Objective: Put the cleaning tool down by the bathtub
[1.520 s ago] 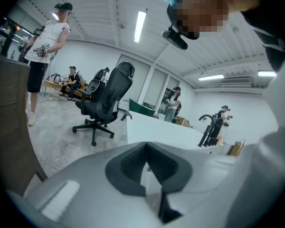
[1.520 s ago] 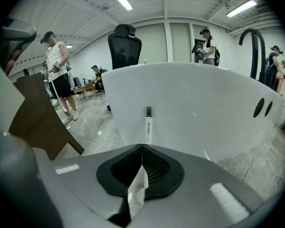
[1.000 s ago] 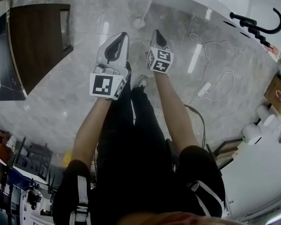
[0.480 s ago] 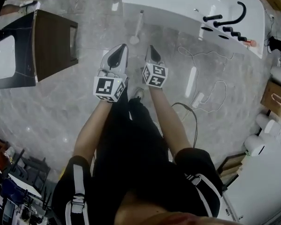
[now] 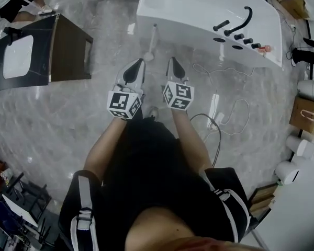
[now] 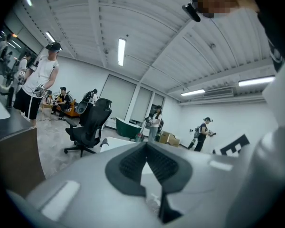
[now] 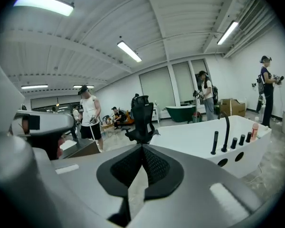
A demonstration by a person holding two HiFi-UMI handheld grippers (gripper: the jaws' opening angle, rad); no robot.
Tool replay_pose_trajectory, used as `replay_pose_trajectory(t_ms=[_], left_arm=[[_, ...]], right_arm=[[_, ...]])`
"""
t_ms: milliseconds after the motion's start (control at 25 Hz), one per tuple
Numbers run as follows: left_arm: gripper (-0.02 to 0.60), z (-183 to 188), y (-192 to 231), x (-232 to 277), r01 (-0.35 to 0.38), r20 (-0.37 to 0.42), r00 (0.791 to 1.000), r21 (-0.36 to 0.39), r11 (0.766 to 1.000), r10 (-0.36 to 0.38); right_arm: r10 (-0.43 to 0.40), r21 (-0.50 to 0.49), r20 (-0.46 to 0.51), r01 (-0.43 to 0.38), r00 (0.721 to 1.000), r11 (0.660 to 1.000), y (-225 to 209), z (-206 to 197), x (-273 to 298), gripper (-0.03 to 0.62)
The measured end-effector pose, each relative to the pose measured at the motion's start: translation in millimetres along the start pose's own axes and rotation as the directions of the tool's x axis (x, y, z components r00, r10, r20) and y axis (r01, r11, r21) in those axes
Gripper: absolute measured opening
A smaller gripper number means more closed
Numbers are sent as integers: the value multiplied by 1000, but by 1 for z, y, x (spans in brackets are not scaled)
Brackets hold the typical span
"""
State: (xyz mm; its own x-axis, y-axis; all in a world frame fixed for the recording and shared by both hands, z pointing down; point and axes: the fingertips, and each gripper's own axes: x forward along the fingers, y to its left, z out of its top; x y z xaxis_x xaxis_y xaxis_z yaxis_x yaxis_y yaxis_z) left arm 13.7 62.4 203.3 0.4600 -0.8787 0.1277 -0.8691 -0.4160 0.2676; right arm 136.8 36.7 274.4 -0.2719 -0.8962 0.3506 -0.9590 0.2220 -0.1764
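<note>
Both claws have lifted clear of the floor since a second ago, and more of the bathtub (image 5: pixel 199 7) fills 12 o'clock.

Head view: the cleaning tool (image 5: pixel 152 40) rests at the tub's foot, just beyond the left claw (image 5: pixel 139 63) and right claw (image 5: pixel 172 61). Its handle seems propped on the tub wall, so I'd expect it could slide. The cable (image 5: pixel 227 120) at 4 o'clock could snag a foot.

Left claw view: pads together, nothing between; an office chair (image 6: pixel 88 125), no tool.

Right claw view: closed and empty too; the tub's black taps (image 7: pixel 225 132) are seen side-on.
</note>
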Motion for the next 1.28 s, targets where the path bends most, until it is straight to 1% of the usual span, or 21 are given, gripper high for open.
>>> replay_pose_trajectory(t_ms=[280, 520, 760, 1040, 1280], left_arm=[[9, 19, -41, -49, 9, 33, 999, 26, 1000, -10], [9, 24, -72, -87, 25, 71, 997, 37, 999, -27], [9, 15, -90, -100, 41, 64, 997, 53, 998, -45], [9, 11, -96, -113, 30, 67, 997, 73, 997, -35], [9, 8, -98, -113, 31, 65, 997, 81, 996, -36]], right_arm=[[70, -37, 108, -66, 992, 997, 21, 48, -86, 0], [103, -57, 179, -94, 978, 994, 33, 63, -147, 0], [111, -46, 193, -104, 975, 994, 35, 59, -169, -2], [126, -74, 195, -114, 973, 991, 40, 51, -183, -2], [117, -85, 216, -101, 969, 991, 36, 51, -188, -2]])
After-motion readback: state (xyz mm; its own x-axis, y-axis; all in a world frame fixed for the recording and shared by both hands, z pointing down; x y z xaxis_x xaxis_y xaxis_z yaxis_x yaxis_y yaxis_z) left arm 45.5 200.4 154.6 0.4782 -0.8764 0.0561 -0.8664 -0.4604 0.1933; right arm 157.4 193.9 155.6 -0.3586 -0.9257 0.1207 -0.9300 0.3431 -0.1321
